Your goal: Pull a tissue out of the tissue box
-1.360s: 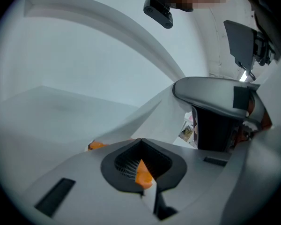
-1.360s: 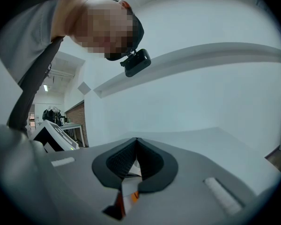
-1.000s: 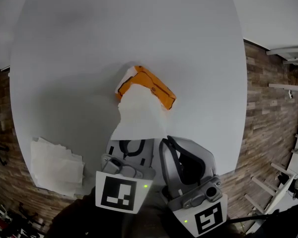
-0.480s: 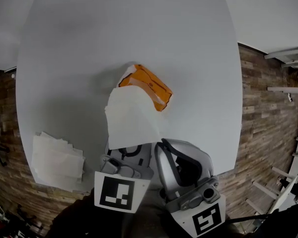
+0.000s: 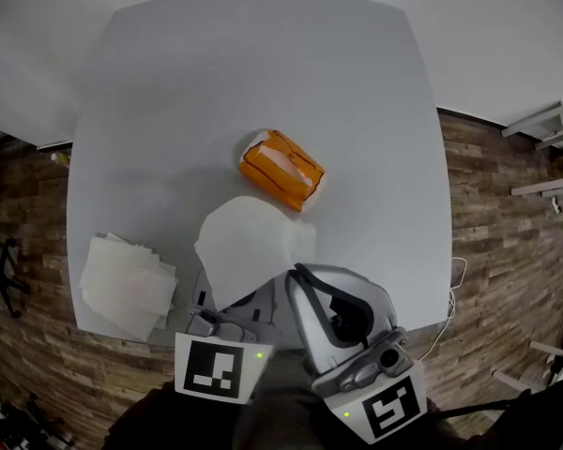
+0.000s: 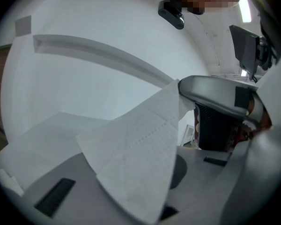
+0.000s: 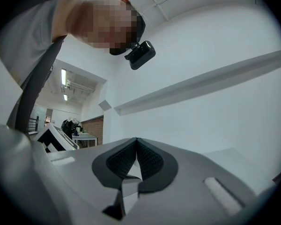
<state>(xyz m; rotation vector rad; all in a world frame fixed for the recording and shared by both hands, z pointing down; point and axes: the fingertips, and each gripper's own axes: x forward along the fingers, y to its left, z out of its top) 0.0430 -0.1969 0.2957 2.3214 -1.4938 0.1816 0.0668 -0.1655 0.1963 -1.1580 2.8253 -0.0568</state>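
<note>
The orange tissue box (image 5: 281,169) lies on the white table (image 5: 263,64), near its middle. A white tissue (image 5: 247,254) hangs free of the box, spread in the air between my two grippers. The left gripper (image 5: 244,296) sits under its near edge. In the left gripper view the tissue (image 6: 140,158) rises from the left gripper's jaws (image 6: 154,205) and covers most of them. Its far corner reaches the right gripper (image 6: 187,86). The right gripper (image 5: 296,275) is shut, with a sliver of tissue (image 7: 131,172) pinched between its dark pads (image 7: 150,161).
A loose stack of pulled tissues (image 5: 127,284) lies on the table's near left corner. Brick-patterned floor (image 5: 507,251) surrounds the table, and white furniture (image 5: 554,129) stands off to the right. The table's near edge runs just under the grippers.
The tissue stretched from the box's slot a second ago and has now come free. Both grippers drew back toward me and upward with it.
</note>
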